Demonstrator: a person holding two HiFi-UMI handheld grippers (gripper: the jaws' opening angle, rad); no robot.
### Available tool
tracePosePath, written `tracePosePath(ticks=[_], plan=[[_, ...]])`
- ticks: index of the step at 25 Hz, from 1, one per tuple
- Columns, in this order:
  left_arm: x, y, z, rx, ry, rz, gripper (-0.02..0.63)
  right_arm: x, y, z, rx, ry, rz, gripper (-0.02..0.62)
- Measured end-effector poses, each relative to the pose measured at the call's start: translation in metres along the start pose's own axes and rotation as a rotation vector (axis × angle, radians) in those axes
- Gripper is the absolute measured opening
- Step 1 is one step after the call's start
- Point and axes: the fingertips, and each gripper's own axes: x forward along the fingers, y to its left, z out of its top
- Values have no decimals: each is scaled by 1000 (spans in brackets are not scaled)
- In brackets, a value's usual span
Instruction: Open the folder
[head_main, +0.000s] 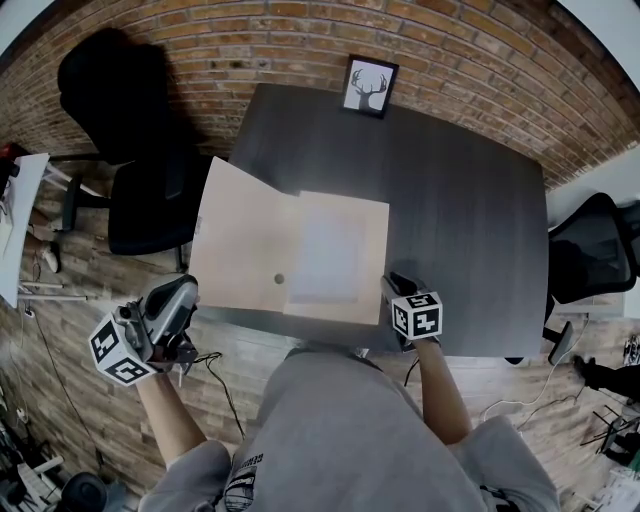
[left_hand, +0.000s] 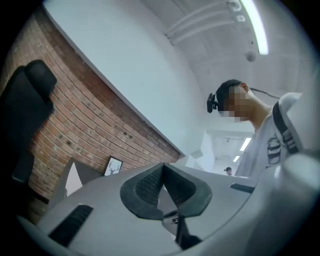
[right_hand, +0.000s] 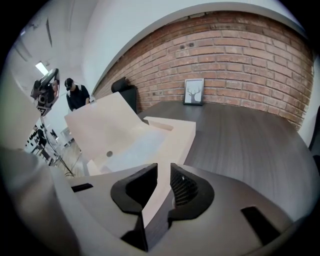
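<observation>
We see a pale beige folder (head_main: 374, 250) lying open at the near edge of the dark table (head_main: 460, 200); its left cover (head_main: 240, 235) stands tilted up, reaching past the table's left side, with a small round dot (head_main: 279, 279) near its inner edge; a white sheet (head_main: 325, 262) lies inside.

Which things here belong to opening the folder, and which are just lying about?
In the job: folder, flap open; right gripper, clamped on its near edge; left gripper, shut and empty.
Lying about: deer picture; black chair.
</observation>
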Motion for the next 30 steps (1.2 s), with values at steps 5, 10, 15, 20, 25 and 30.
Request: tracePosePath(ticks=[5,10,15,20,25,30], plan=[[36,-11,6,148,37,131,2,-24,13,54,-36,-152,-1,38],[61,-15,14,287,35,292,2,-68,31,123,-82,-373,-11,10],[78,-16,18,466,37,489,2,-128,44,178,-132,-589,-44,2],[90,-23,19,571,10,597,2,-179,59,209,-196,-741,-78,0],[94,-24,19,615,-5,666,1,-219,69,230,-208,-850,-92,0],[97,-22,18,618,-11,697,1,-231,67,236,-198,-885,-98,0]])
